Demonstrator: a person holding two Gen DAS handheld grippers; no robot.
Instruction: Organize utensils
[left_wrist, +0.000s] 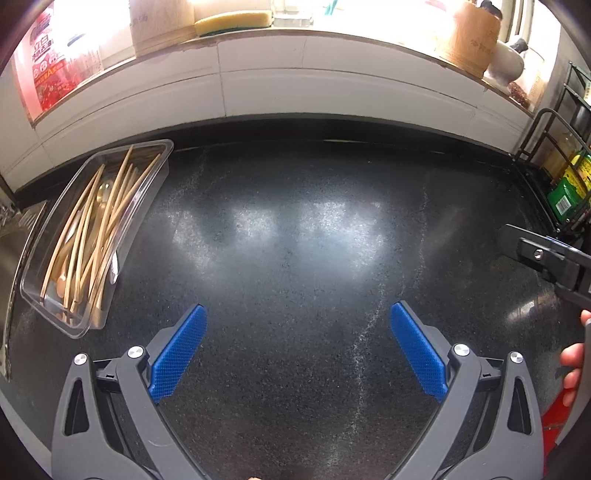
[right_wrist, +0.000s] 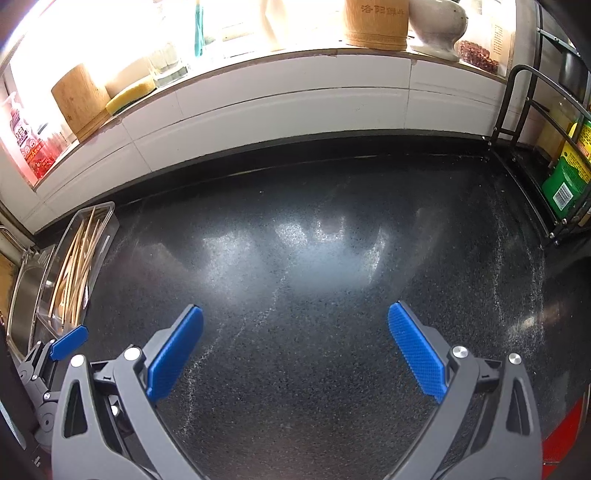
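the utensils (left_wrist: 92, 236), a loose bundle of pale wooden chopsticks with what looks like a spoon or two among them, all lie inside a clear plastic tray (left_wrist: 55, 317) at the far left of the dark speckled desk (left_wrist: 295, 240), next to the steel sink edge (left_wrist: 7, 266). they cross one another at slight angles but run the tray's length, probably because the long narrow box only takes them that way. nothing loose shows on the open desk, so the sorting looks close to finished, or else no further pieces have been brought out; the views alone do not settle which

the left gripper (left_wrist: 297, 347) hovers over bare desk with its blue pads spread wide and nothing between them, the tray off to its left and within easy reach. the right gripper (right_wrist: 295, 347) is likewise spread and empty, facing the middle of the desk, well apart from the tray, which suits a waiting pose

further out, a windowsill (right_wrist: 295, 62) carries bamboo holders (right_wrist: 376, 22), a sponge (right_wrist: 129, 94) and a white jar (right_wrist: 437, 22), and a black wire rack (right_wrist: 532, 110) with bottles stands at the right
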